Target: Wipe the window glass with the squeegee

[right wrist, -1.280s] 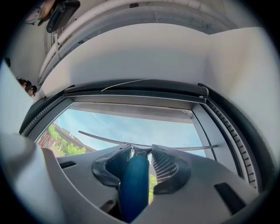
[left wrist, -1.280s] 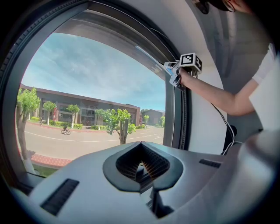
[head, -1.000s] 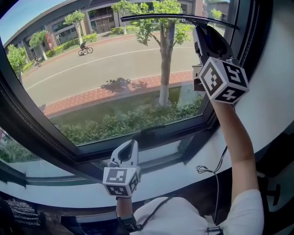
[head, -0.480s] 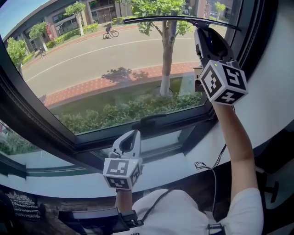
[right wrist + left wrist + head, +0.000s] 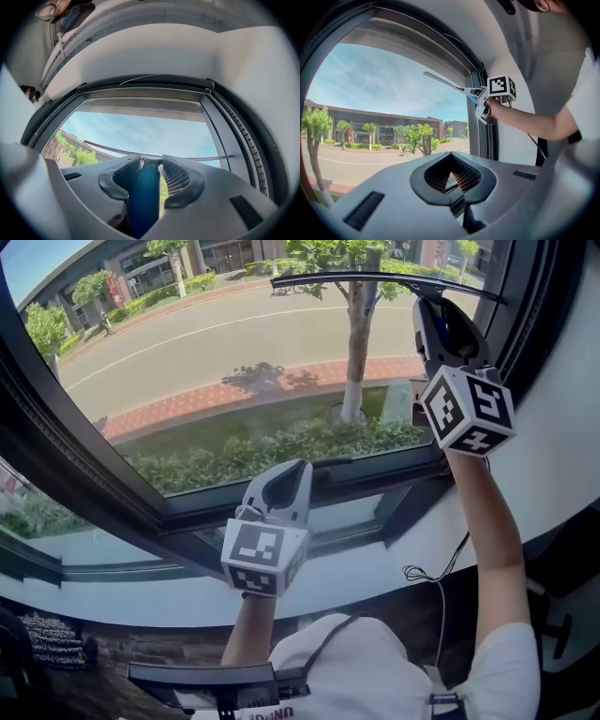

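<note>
The squeegee's long thin blade [image 5: 375, 279] lies across the top right of the window glass [image 5: 234, 362]. Its blue handle [image 5: 143, 201] is clamped between the jaws of my right gripper [image 5: 433, 307], which is raised high beside the right window frame. In the right gripper view the blade [image 5: 112, 150] runs sideways just past the right gripper [image 5: 151, 161]. My left gripper [image 5: 289, 472] is shut and holds nothing, hanging in front of the lower window frame. In the left gripper view the left gripper [image 5: 451, 157] points toward the glass, with the squeegee [image 5: 443, 80] held up at the right.
A dark window frame [image 5: 375, 479] runs under the glass, with a white sill [image 5: 375, 563] below it. A thin cable [image 5: 436, 587] lies on the sill near the right arm. Outside are a road, trees and hedges.
My left gripper has risen from the sill up to the lower window frame. The right gripper still holds the squeegee at the top right of the glass.
</note>
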The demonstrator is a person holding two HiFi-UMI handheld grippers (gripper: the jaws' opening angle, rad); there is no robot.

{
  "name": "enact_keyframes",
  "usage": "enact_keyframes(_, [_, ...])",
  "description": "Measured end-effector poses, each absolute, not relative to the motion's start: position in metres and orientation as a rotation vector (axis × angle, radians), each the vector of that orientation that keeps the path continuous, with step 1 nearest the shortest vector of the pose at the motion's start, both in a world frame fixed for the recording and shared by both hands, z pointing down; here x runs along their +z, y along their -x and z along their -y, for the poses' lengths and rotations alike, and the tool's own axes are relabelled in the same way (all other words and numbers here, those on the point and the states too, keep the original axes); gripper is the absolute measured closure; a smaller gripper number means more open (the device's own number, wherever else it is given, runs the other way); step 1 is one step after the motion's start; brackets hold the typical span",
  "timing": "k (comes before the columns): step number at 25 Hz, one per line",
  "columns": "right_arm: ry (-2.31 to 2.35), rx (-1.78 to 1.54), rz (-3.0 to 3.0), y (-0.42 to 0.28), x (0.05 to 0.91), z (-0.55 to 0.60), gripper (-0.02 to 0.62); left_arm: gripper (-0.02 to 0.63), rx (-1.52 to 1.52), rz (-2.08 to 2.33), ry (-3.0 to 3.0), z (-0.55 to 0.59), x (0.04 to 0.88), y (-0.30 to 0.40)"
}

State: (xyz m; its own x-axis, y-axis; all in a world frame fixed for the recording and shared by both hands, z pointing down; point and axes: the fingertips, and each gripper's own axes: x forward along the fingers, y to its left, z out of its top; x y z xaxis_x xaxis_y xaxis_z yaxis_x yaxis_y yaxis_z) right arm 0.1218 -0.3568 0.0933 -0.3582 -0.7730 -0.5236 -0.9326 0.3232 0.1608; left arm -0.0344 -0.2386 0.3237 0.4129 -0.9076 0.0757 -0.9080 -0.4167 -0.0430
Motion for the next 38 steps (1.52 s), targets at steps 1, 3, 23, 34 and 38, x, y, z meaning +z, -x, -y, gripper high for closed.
enact_keyframes(1, [1.520, 0.629, -2.244, -0.122, 0.095, 0.357, 0.446, 0.606, 0.144, 1.689, -2.662, 0.240, 0.317, 0.029])
enact_keyframes(3, [1.524, 0.625, -2.249, -0.122, 0.098, 0.356, 0.446, 0.606, 0.153, 1.674, -2.699, 0.239, 0.309, 0.021])
enact_keyframes(23, [1.587, 0.515, -2.320, -0.122, 0.172, 0.356, 0.446, 0.606, 0.192, 1.495, -2.687, 0.222, 0.347, -0.019])
enact_keyframes(34, [1.611, 0.458, -2.355, -0.124, 0.203, 0.355, 0.446, 0.606, 0.217, 1.492, -2.666, 0.218, 0.353, -0.017])
enact_keyframes(38, [1.620, 0.427, -2.364, -0.125, 0.216, 0.355, 0.446, 0.606, 0.223, 1.497, -2.656, 0.218, 0.356, -0.015])
